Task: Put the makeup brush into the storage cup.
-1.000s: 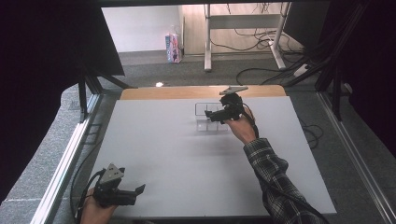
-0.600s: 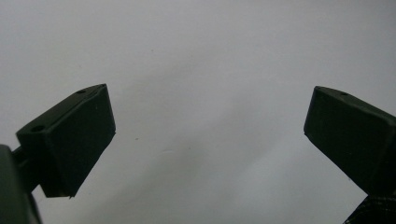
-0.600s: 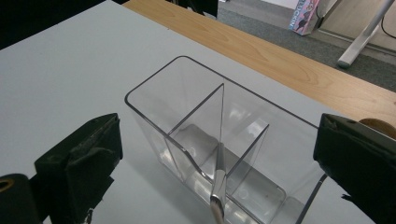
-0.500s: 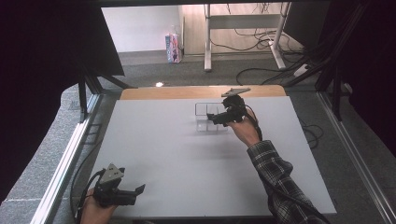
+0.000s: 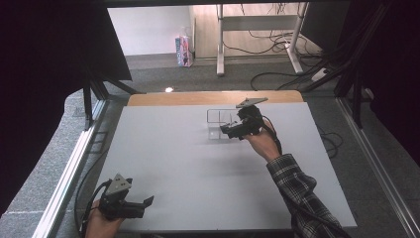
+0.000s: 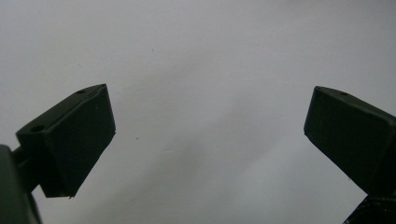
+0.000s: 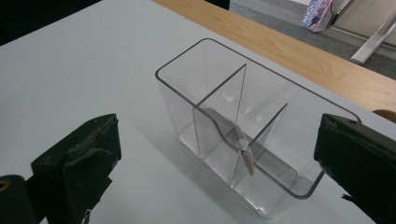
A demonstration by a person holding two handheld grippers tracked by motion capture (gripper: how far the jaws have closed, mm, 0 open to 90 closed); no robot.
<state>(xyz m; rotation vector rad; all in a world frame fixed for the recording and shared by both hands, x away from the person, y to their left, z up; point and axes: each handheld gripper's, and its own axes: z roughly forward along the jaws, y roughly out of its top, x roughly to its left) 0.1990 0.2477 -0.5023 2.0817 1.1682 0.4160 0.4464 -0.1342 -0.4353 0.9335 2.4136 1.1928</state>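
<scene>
Soft even light, dark surroundings

I see a clear, colourless organiser (image 7: 243, 130) on my pale grey table (image 5: 198, 163), which has a tan wooden strip (image 5: 213, 97) at its twelve o'clock edge. Both grippers, left (image 5: 141, 206) and right (image 5: 229, 130), are black with grey plates. My sleeve (image 5: 299, 191) at five o'clock is dark plaid. On the floor at twelve o'clock stands a pink-and-white carton (image 5: 184, 50).

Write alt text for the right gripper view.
A clear plastic organizer with three compartments stands on a white table, framed by the open black tongs. A small pale item lies inside its middle compartment.
</scene>
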